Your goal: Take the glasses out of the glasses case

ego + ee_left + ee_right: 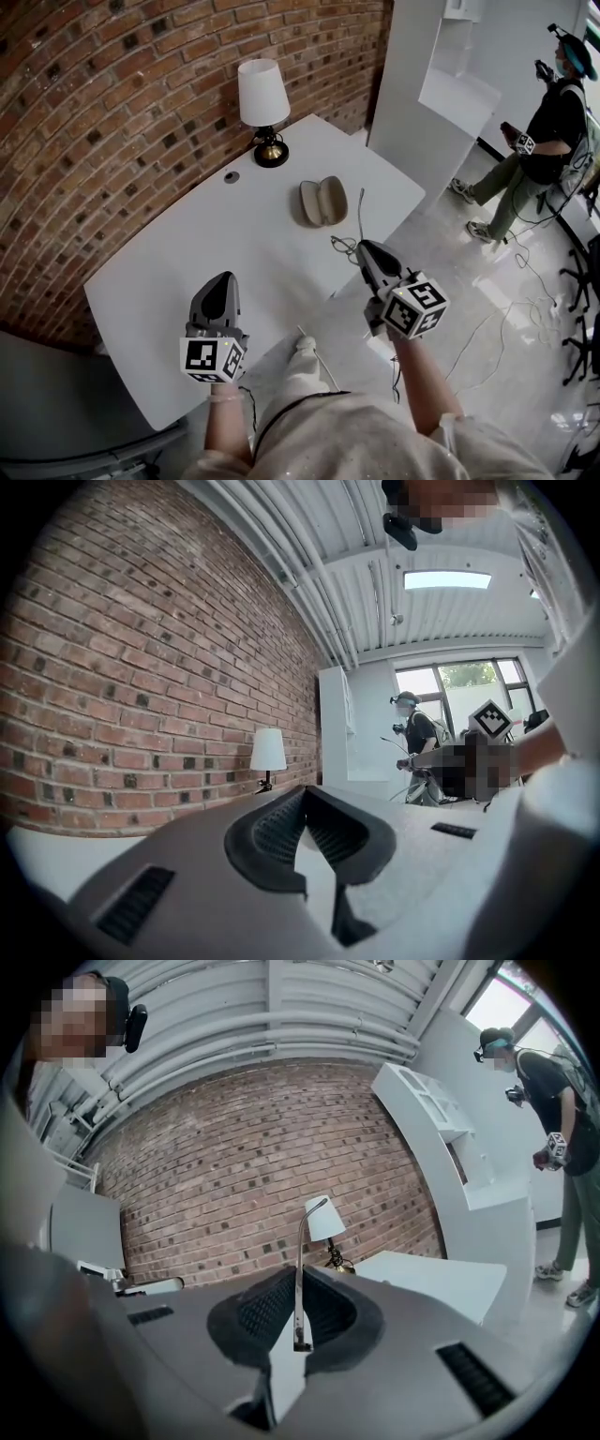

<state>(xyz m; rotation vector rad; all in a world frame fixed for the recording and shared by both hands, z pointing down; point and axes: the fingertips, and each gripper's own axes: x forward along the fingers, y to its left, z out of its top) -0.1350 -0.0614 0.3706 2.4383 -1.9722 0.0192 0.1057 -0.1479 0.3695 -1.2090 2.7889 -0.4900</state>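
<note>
Right gripper view has the glasses' thin metal temple arm (298, 1274) standing upright between the jaws of the right gripper (298, 1327), which are clenched on it. In the head view the glasses (346, 246) hang at that gripper's tip, near the table's edge, with their wire rims just beside the fingers. The glasses case (323, 201) lies open on the white table (178, 272) a little beyond them, not touching them, and looks empty (its two shells are splayed flat).

I judge the removal itself done. What remains is to carry the glasses clear and set them down, which calls for a slow, level move, since a pinch on one slim arm could let the frame swing or slip.

The left gripper (221, 281) hovers over the near part of the table, well apart from the case, its jaws together on nothing. A lamp (262, 103) stands at the far corner by the brick wall.
</note>
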